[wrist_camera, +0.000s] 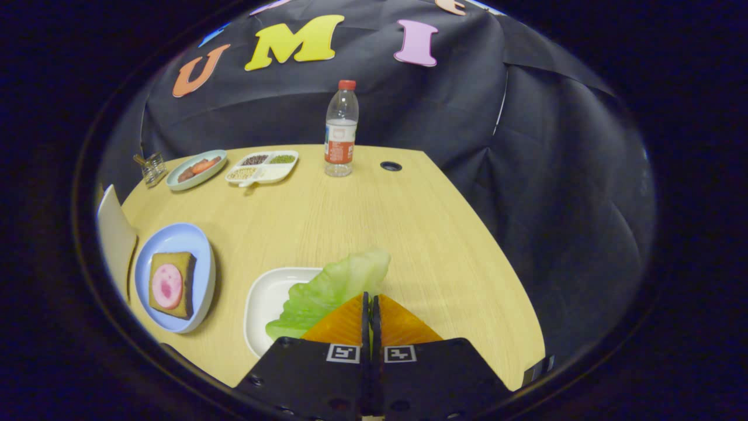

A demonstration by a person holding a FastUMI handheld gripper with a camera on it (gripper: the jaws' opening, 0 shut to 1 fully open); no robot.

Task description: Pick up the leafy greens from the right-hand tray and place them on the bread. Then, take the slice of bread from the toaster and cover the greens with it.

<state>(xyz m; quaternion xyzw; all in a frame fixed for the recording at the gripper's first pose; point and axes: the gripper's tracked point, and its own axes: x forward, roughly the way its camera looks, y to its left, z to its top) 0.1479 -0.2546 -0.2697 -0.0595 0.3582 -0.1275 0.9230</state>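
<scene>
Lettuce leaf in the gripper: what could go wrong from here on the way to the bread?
1. The gripper is shut on just one edge of the lettuce leaf; most of it hangs free over the white tray, so it may slip out.
2. The bread on the blue plate already carries a pink slice; a floppy leaf could land off-centre or nudge it.

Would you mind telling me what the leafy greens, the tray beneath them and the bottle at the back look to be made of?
Leafy greens, pinched in the shut gripper: probably moulded plastic or rubber; waxy sheen, stiff ruffled edge. White tray: glossy, smooth, plastic or ceramic; hard to tell. Bottle: clear thin plastic, see-through body, red screw cap.
</scene>
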